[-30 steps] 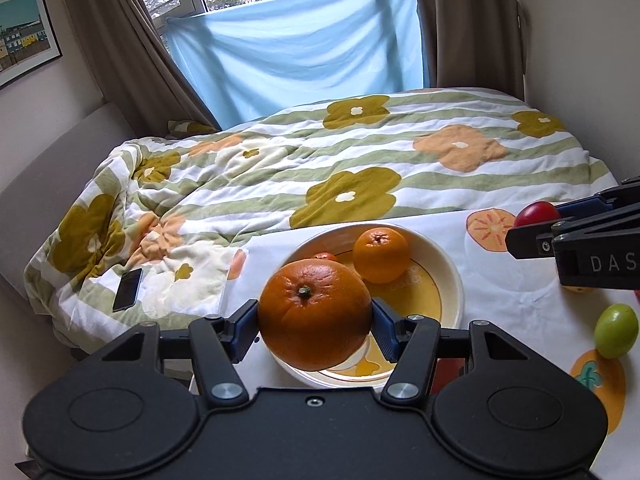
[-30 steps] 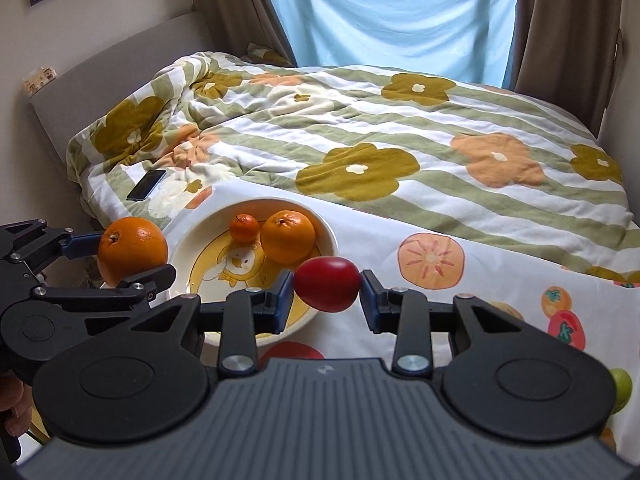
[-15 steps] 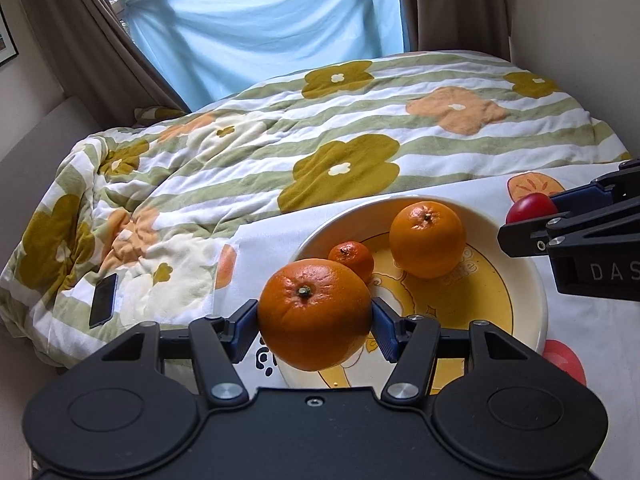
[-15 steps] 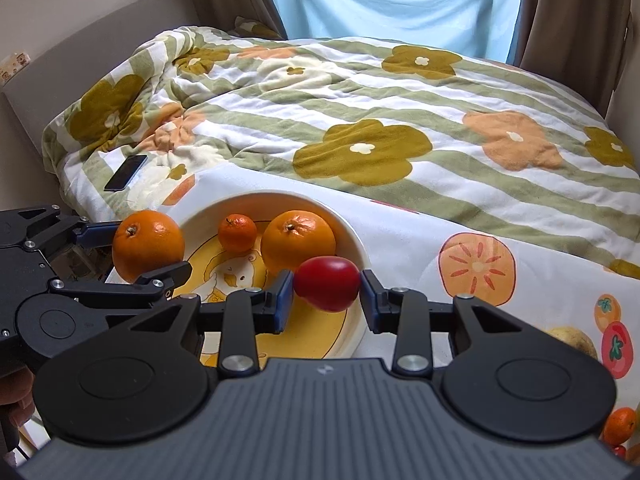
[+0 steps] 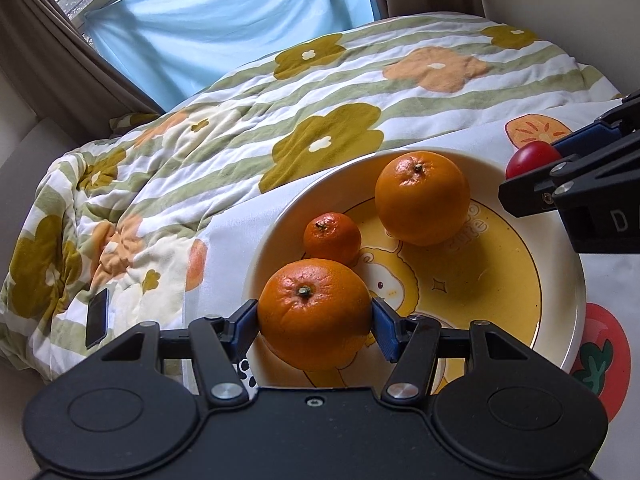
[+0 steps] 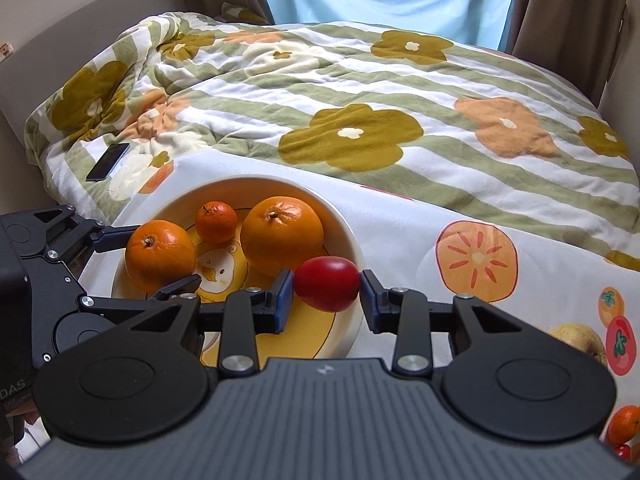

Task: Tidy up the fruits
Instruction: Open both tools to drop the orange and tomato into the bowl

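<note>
Left gripper (image 5: 315, 318) jaws clamp a big orange (image 5: 314, 314) over the plate's (image 5: 560, 320) near-left rim, right gripper (image 6: 326, 298) jaws clamp a red fruit (image 6: 327, 283) over its right rim; best lower both onto bare plate before releasing, clear of the two oranges there.

Place: a home bedroom
Bed: rumpled quilt with green stripes and printed flowers (image 6: 360, 92)
Window: brown drapes (image 6: 560, 4), pale blue curtain (image 5: 224, 28)
Bedside: black smartphone (image 6: 108, 162)

The left gripper (image 5: 315, 322) has its fingers clamped on an orange; the right gripper (image 6: 326, 294), at its 2 o'clock, grips a red fruit.
</note>
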{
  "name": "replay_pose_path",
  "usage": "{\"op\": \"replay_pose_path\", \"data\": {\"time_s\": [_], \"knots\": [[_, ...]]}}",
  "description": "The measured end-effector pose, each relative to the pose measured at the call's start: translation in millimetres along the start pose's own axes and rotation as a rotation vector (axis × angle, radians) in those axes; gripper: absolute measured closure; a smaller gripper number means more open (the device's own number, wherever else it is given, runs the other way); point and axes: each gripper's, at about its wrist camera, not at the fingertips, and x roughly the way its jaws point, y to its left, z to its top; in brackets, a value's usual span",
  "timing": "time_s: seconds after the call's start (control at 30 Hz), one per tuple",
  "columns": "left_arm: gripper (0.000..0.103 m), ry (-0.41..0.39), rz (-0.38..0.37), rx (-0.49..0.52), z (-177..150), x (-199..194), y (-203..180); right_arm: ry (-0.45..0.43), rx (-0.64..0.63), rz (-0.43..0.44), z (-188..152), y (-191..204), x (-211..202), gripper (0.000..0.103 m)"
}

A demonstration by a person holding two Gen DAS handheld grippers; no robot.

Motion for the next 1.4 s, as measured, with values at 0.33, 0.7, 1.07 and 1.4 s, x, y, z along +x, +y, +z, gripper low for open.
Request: {"op": "replay_pose_path", "data": {"time_s": [0.33, 0.7, 1.07, 1.4], "knots": [[0.007, -0.043, -0.036, 0.013, 0.1, -21.6, 1.4, 0.001, -0.025, 0.011, 0.2, -1.0, -0.5, 0.052], [0.007, -0.019, -0.021, -0.102, -13.5, -34.8, 5.6, 0.038, -0.188, 0.041, -3.4, 19.9, 17.9, 0.052], [0.007, -0.015, -0.015, -0.127, -20.2, -33.9, 3.1, 0.049, -0.215, 0.062, -6.4, 23.5, 35.7, 0.051], [0.007, -0.007, -0.02, -0.136, -26.3, -37.6, -1.4, -0.004, -0.203, 0.054, -8.1, 21.4, 18.3, 0.005]]}}
